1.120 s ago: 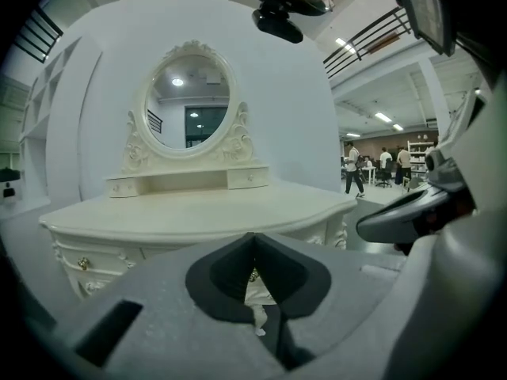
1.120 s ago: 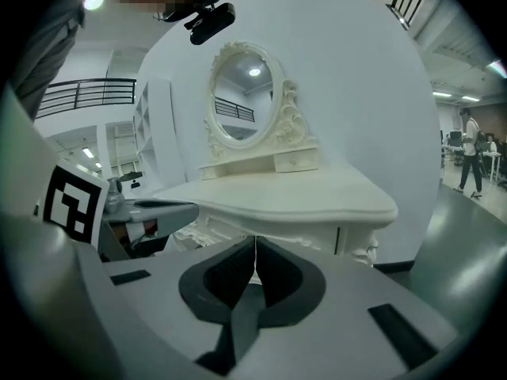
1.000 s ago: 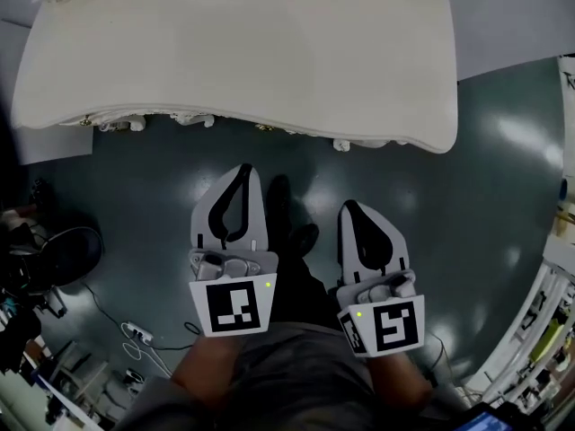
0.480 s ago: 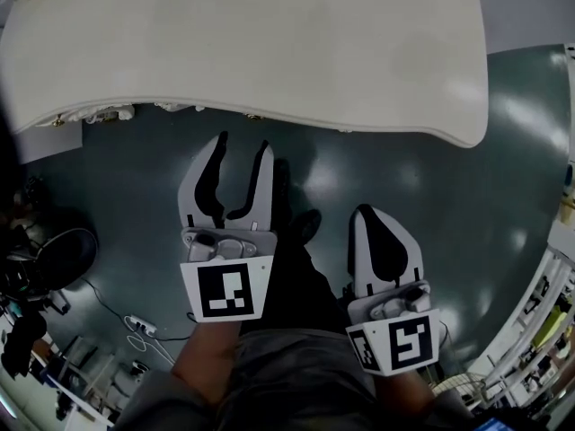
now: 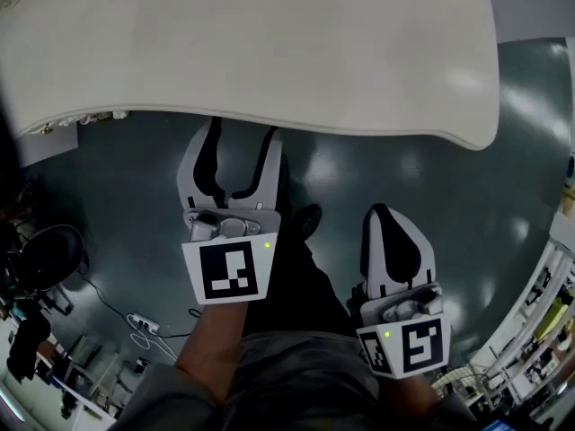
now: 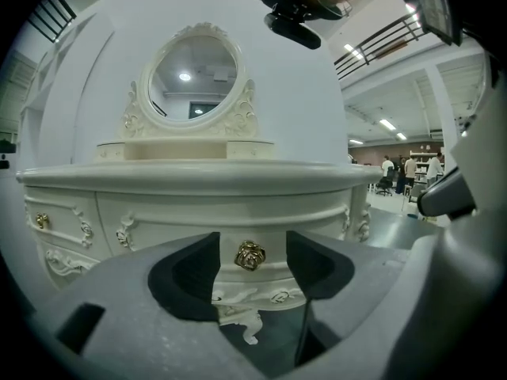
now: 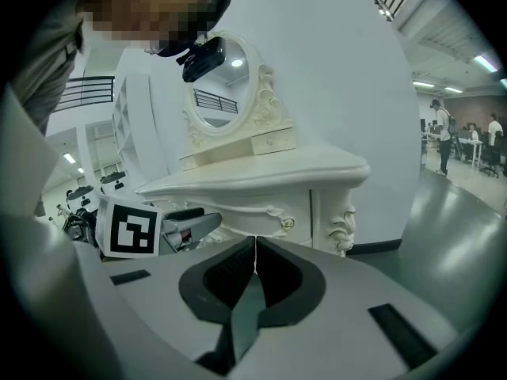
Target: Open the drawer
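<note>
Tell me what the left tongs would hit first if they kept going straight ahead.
Probably the gold knob on the front of the white dressing table: it sits centred ahead of the left tongs, whose jaws are opening with nothing gripped. How far off is unclear.

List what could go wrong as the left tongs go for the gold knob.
1. The left tongs are opening, and the small gold knob is framed between them but untouched. If they close too early, they could miss it or slip off.
2. The knob sits under the overhanging table top, so the tongs could knock its edge.
3. The right tongs hang shut, away from the table, so nothing would steady it during the pull.
</note>
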`<state>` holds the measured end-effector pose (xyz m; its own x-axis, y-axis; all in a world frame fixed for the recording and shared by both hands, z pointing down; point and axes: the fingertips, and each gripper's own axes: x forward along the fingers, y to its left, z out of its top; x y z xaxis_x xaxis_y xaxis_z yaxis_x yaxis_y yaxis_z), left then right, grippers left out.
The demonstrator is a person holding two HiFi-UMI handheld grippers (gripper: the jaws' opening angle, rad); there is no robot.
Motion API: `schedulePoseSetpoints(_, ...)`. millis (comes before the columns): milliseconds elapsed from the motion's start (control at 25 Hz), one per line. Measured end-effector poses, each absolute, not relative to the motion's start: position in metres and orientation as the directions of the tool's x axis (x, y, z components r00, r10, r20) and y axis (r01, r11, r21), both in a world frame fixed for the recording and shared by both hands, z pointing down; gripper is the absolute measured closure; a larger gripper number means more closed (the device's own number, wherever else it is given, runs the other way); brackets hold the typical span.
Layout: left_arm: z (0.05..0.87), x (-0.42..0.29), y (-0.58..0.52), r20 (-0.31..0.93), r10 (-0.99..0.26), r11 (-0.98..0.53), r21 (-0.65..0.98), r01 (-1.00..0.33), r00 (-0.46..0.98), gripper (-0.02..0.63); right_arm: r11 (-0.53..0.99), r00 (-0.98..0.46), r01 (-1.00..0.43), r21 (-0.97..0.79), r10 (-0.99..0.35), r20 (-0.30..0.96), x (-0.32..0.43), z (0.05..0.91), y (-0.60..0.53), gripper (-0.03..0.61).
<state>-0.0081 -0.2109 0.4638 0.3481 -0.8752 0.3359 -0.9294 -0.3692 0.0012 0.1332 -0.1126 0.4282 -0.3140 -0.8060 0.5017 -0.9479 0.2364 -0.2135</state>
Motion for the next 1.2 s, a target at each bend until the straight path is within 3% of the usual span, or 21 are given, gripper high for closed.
schedulePoseSetpoints(1200,0.49,-0.002,-0.224,0.332,-0.898,-0.307,0.0,-0.952,0.289,0.394,0.14,-0.232,-0.97,-0.201,-0.787,0.572,0.181,0.46,-0.086,0.565)
